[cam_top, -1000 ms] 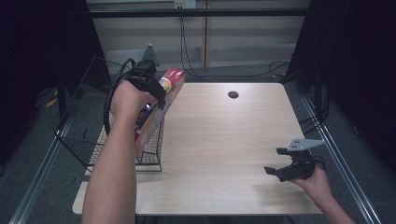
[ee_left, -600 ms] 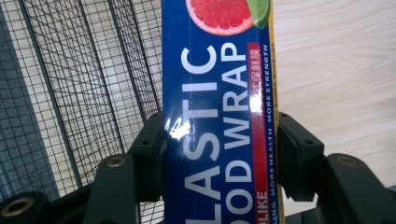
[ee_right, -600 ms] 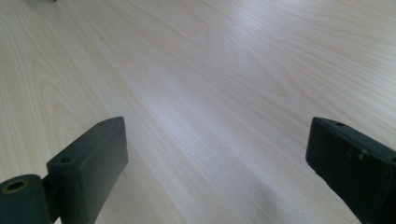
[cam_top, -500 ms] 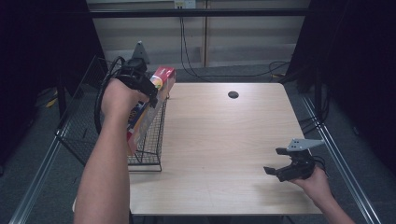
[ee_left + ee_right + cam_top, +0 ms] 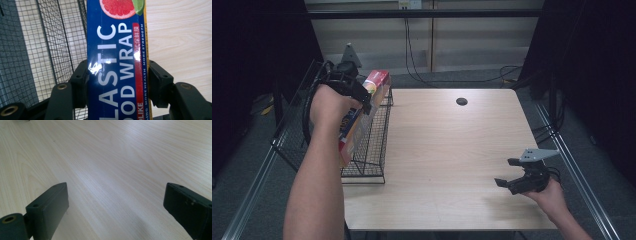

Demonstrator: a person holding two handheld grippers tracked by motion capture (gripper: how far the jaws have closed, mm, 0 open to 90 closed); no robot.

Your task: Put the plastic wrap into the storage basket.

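A long blue plastic food wrap box (image 5: 117,62) with a grapefruit picture fills the left gripper view, clamped between the two black jaws. In the high view my left gripper (image 5: 362,102) holds that box (image 5: 374,85) tilted over the black wire basket (image 5: 369,145) at the table's left edge. The box's lower end is hidden behind the person's forearm. My right gripper (image 5: 511,172) rests low near the table's front right, jaws wide apart with nothing between them. The right gripper view has bare wood between its fingers (image 5: 50,207).
The light wooden table (image 5: 447,150) has a dark round hole (image 5: 461,101) at its far middle. Metal rails run along both sides of the table. Cables hang by the wall behind.
My left gripper has carried the box leftward and away from the table's middle, over the basket. The right gripper has stayed put.
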